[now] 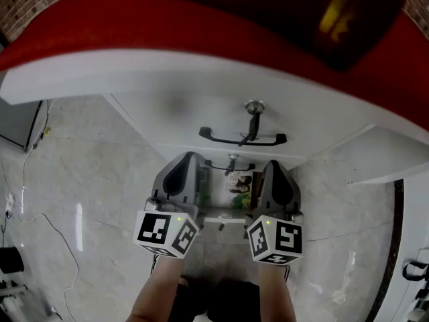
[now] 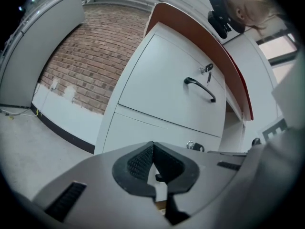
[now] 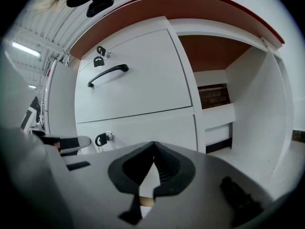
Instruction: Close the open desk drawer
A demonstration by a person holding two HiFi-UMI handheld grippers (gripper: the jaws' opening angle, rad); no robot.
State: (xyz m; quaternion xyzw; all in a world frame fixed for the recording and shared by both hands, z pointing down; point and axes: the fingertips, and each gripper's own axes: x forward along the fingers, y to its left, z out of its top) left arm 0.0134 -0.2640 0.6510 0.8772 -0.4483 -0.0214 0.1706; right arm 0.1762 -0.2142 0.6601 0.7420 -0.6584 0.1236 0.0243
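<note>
A white desk pedestal stands under a red top. Its upper drawer is flush, with a black handle and a key in its lock. Below it a second front carries a keyed lock. Lower still, a drawer stands pulled out, with mixed contents showing from above. My left gripper and right gripper flank it, side by side. Both point at the pedestal, shut and holding nothing.
Glossy marble floor lies all around, with thin cables at the left. To the right, the desk's kneehole opens beside a white side panel. A brick wall stands behind the pedestal. A dark object lies on the desktop.
</note>
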